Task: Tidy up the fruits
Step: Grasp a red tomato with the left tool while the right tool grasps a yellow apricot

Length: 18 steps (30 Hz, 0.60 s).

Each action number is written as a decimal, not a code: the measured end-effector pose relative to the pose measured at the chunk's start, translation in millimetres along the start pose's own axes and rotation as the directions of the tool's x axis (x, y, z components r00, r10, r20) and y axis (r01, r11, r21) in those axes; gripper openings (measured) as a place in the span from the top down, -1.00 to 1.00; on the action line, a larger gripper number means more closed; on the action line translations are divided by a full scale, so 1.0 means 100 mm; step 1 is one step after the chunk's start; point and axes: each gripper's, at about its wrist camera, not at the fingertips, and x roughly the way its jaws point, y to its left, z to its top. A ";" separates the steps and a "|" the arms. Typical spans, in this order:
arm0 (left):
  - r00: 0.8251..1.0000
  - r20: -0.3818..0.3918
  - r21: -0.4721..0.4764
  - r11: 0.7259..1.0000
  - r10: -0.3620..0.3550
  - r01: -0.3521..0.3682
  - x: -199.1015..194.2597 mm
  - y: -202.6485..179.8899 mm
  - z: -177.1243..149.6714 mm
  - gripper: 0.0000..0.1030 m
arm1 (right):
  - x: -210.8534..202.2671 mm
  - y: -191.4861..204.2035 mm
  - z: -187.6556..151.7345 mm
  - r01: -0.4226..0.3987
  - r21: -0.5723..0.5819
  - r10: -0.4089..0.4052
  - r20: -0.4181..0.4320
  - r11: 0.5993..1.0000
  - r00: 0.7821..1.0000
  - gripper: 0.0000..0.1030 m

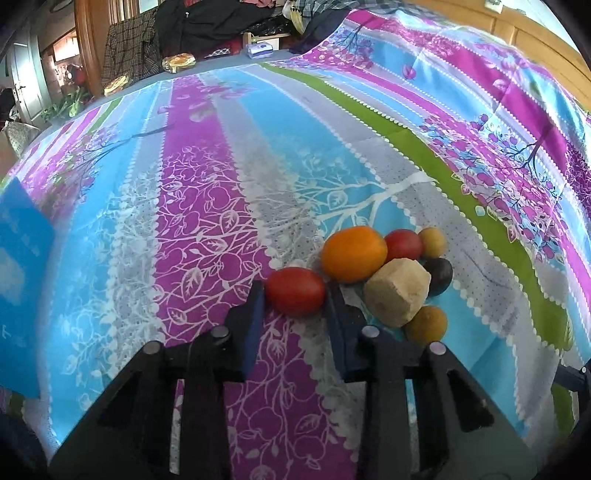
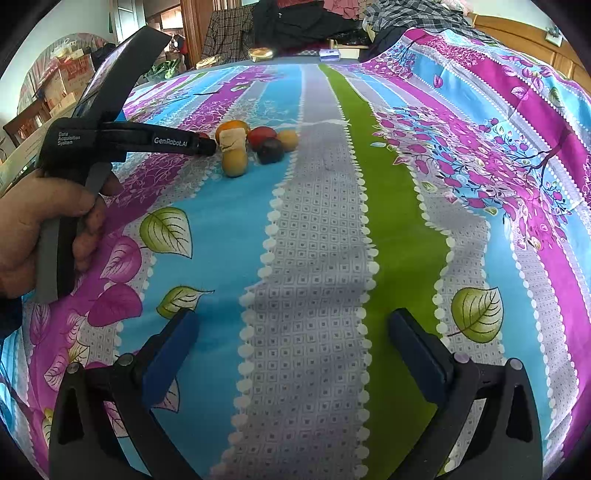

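Between the blue-padded fingers of the left gripper [image 1: 295,295], closest to its own camera, sits an oval red tomato-like fruit [image 1: 295,291]; both pads press its sides, so it is gripped. That grip shows only here: from the right wrist the black left gripper body hides this fruit. Just behind it lie a round orange fruit [image 1: 354,253], a pale tan faceted chunk [image 1: 397,291], a smaller red fruit [image 1: 403,244], a dark purple plum [image 1: 440,276] and two small yellow-brown fruits [image 1: 426,325], all bunched together and touching on the striped floral bedsheet [image 1: 221,184]. The right gripper [image 2: 293,343] hangs over bare sheet well short of the pile, its fingers spread wide with nothing between them. At that view's left edge a hand [image 2: 33,236] clasps the left gripper's grey handle, tool angled downward. Heaped clothes [image 1: 221,22] lie beyond the bed.
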 end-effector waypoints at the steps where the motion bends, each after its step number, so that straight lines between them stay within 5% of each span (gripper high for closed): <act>1: 1.000 0.000 0.002 1.000 0.000 0.000 -0.01 0.00 0.00 0.37 | 0.00 0.00 0.00 0.000 0.000 0.000 0.000 1.000 1.000 -1.00; 5: 1.000 0.004 0.002 1.000 -0.004 0.004 -0.05 -0.02 -0.02 0.37 | -0.01 0.00 -0.01 -0.001 0.001 0.001 0.003 1.000 1.000 -1.00; 10: 1.000 0.016 -0.049 0.999 0.000 0.001 -0.28 0.07 -0.16 0.37 | -0.14 0.04 0.09 -0.047 -0.026 0.048 0.048 0.999 0.998 -0.65; 12: 1.000 0.021 -0.073 0.997 0.013 -0.011 -0.42 0.11 -0.25 0.37 | -0.17 0.06 0.20 -0.099 -0.040 0.101 0.059 0.994 0.993 -0.28; 18: 1.000 0.016 -0.147 0.989 0.020 -0.018 -0.70 0.22 -0.46 0.37 | 0.18 0.11 0.79 -0.192 -0.039 0.194 0.028 0.981 0.981 -0.21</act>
